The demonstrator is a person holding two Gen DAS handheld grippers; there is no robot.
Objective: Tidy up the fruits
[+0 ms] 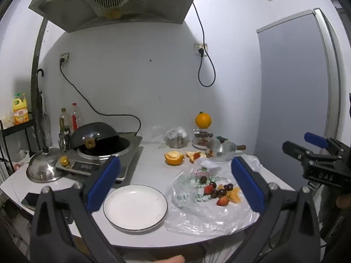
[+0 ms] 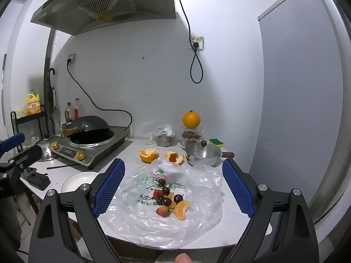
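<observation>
A small pile of fruit lies on a clear plastic bag (image 2: 197,225) at the table's near right: dark cherries (image 2: 166,201), strawberries (image 2: 162,211) and orange segments (image 2: 182,209). The same pile (image 1: 221,194) shows in the left wrist view, right of an empty white plate (image 1: 135,207). My left gripper (image 1: 175,182) hangs open above the plate and bag, holding nothing. Over the bag my right gripper (image 2: 173,186) also stands open and empty; it shows from the side (image 1: 316,146) at the right edge. Orange peel (image 2: 148,155) and a whole orange (image 2: 191,119) sit farther back.
An induction cooker with a tilted wok (image 1: 96,138) fills the left of the table, a steel lid (image 1: 43,166) beside it. A small steel pot (image 2: 203,154), jars and a sponge (image 2: 216,142) stand at the back right. A fridge (image 1: 294,87) rises on the right.
</observation>
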